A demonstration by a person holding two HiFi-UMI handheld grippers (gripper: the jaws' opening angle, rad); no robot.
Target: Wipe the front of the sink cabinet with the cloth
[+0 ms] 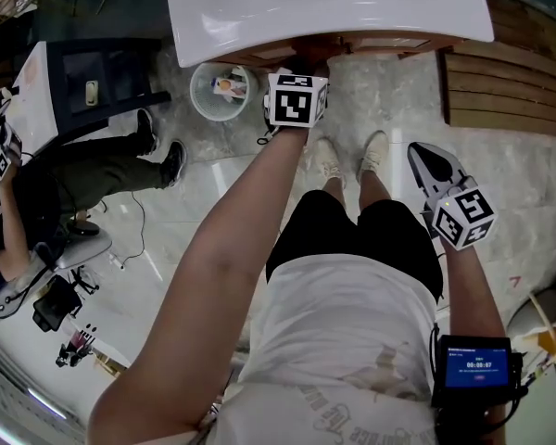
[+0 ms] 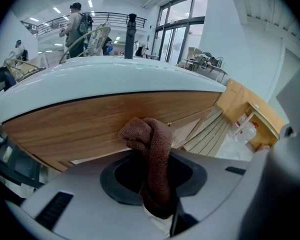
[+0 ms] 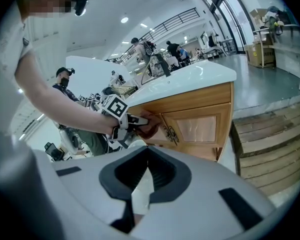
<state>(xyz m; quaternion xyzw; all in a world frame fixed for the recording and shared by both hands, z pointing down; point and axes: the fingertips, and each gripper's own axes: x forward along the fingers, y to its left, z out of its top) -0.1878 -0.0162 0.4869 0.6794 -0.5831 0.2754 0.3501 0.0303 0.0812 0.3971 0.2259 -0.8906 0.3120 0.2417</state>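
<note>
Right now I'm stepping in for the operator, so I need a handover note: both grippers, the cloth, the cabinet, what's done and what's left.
Left gripper: shut on the brown cloth, with the bunched end held up at the wooden cabinet front, just under the white sink. The right gripper view suggests the cloth is touching the wood near the door handles.
Right gripper: shut, empty, held at the person's right side, away from the cabinet.
Done: cloth picked up and brought to the cabinet. How much has been wiped doesn't show.
Left: probably sweep the cloth across both doors.
</note>
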